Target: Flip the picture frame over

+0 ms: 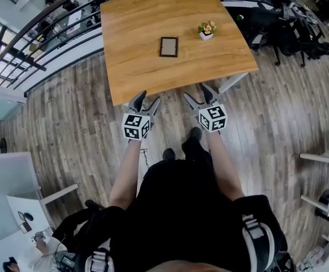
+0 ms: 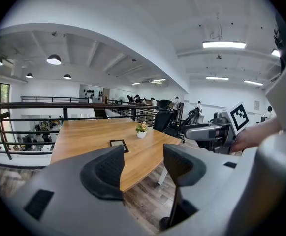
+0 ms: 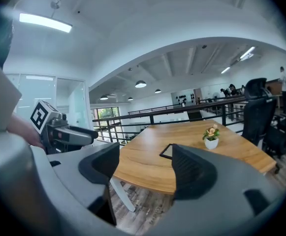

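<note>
- No part of the flip is done: the frame [image 1: 168,46] lies flat near the middle of the table [image 1: 131,21], untouched, with a flower pot [image 1: 207,30] near it.
- The left gripper [image 1: 148,99] hovers at the near table edge, jaws apart, nothing between them.
- The right gripper [image 1: 196,92] hovers beside it, jaws wide and empty too.
- Left to do, as I judge it: the whole job of reaching in, gripping a frame edge, turning it over and setting it down.
</note>
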`<act>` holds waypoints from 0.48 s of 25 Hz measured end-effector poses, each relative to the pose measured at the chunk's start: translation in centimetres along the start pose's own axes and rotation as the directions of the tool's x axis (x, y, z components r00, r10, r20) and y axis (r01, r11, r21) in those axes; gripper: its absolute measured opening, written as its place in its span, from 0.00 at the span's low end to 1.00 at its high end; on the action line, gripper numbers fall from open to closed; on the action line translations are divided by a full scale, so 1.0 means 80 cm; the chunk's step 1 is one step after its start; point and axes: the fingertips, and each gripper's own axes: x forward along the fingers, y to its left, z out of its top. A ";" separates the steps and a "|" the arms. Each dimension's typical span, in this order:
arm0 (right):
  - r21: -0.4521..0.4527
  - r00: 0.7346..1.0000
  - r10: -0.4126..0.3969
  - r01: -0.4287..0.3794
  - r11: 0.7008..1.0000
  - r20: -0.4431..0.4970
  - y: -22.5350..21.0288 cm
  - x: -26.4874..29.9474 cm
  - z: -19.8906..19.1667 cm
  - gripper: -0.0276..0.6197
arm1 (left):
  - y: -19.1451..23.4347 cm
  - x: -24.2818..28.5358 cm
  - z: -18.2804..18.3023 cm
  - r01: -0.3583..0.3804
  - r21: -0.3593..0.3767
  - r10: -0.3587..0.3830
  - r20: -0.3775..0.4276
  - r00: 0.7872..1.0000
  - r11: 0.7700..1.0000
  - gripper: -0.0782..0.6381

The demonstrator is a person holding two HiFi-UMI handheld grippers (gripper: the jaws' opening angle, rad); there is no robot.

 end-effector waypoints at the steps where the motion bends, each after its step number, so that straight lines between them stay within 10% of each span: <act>1: 0.004 1.000 0.006 -0.006 1.000 -0.001 -0.012 0.006 0.003 0.55 | 0.000 0.011 0.003 -0.006 -0.003 0.006 -0.001 1.000 1.000 0.48; 12: 0.027 0.997 0.071 -0.070 0.997 -0.023 -0.116 0.054 0.024 0.53 | 0.011 0.090 0.018 -0.118 -0.041 0.117 -0.022 0.993 0.992 0.48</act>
